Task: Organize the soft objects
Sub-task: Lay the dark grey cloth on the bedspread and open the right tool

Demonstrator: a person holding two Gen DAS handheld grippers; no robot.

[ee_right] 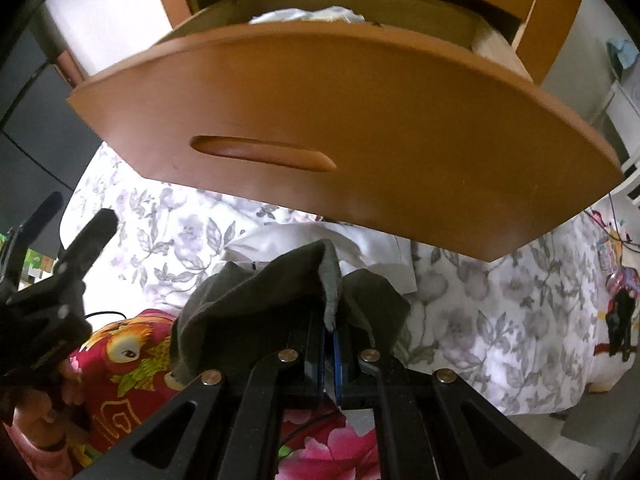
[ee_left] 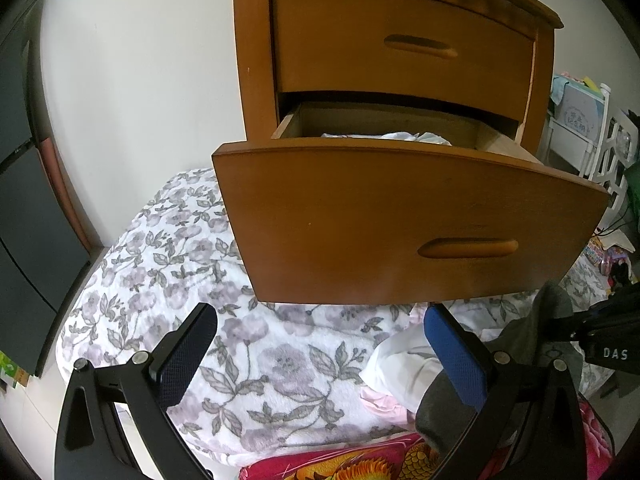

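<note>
Right hand-held gripper [ee_right: 330, 334] clamped tight on a fold of grey cloth [ee_right: 256, 300] at lower centre, just below the open drawer [ee_right: 360, 128] seemingly meant to receive it, left hand-held gripper [ee_left: 320, 344] spread wide and empty over the bed [ee_left: 160, 264].

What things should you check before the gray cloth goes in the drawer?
1. Right gripper shut on the gray cloth: ok.
2. Lower drawer pulled open: ok.
3. Room inside beside the white fabric: cannot tell.
4. Left gripper open, holding nothing: ok.
5. Cloth lifted above the drawer front: not ok, it sits below it.
</note>
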